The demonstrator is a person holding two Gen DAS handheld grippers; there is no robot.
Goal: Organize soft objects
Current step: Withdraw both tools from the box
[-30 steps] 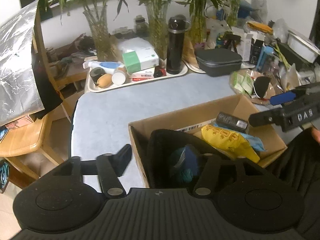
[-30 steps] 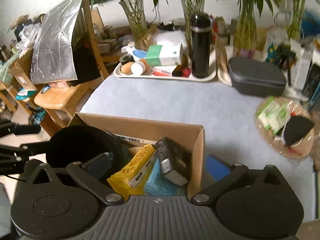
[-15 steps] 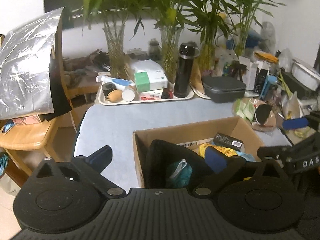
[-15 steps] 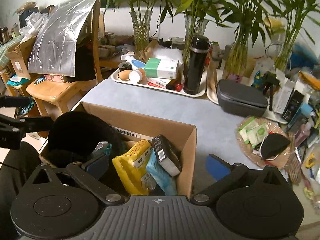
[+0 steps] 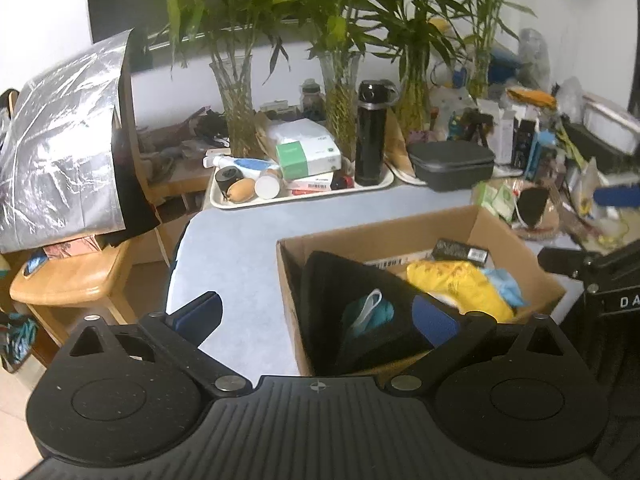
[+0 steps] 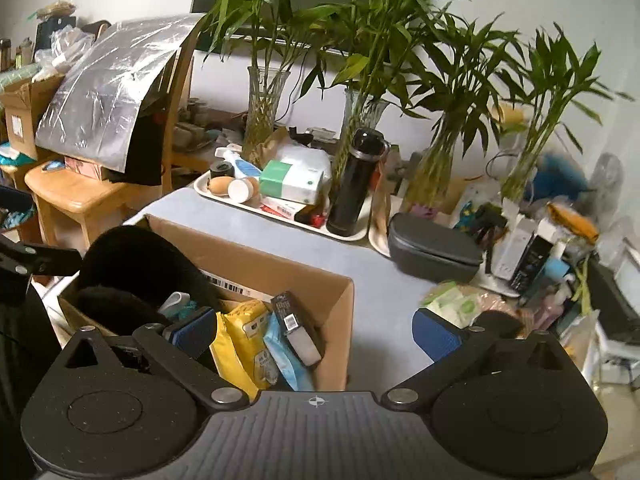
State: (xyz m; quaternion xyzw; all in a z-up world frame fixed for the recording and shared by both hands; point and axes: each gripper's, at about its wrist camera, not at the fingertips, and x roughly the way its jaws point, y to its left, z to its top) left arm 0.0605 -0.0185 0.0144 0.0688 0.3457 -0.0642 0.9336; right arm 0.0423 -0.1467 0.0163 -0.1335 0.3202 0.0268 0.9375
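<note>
Grey-blue surface (image 5: 240, 248), cluttered along the far edge from 10 to 2 o'clock with vases of bamboo (image 5: 340, 40). Wooden chair (image 5: 68, 276) at 9 o'clock off the surface, draped in silver foil (image 5: 60, 152). Open cardboard box (image 5: 384, 232) near the front edge, at 3 o'clock in the left view and 7 o'clock in the right view. Inside the box, toward the chair side, a black soft bag (image 5: 344, 280) standing open, with a teal-and-white bundle (image 5: 368, 312) tucked in its mouth. Beside the bag, a yellow pack (image 5: 456, 280), a light blue pack (image 6: 284, 356) and a small black carton (image 6: 292, 320) leaning tilted against the box wall. Behind the box at 12 o'clock, a cream tray (image 5: 296, 198) carrying a green-and-white carton (image 5: 308, 156) and a black flask (image 5: 370, 132). Dark grey case (image 5: 452, 164) at 1 o'clock, just beside the tray.

Left claw (image 5: 316, 316) spread wide, gripping nothing, one pad over bare surface, the other over the bag. Right claw (image 6: 316, 332) also wide and empty, one pad above the box contents, the other over the surface beside the box.
</note>
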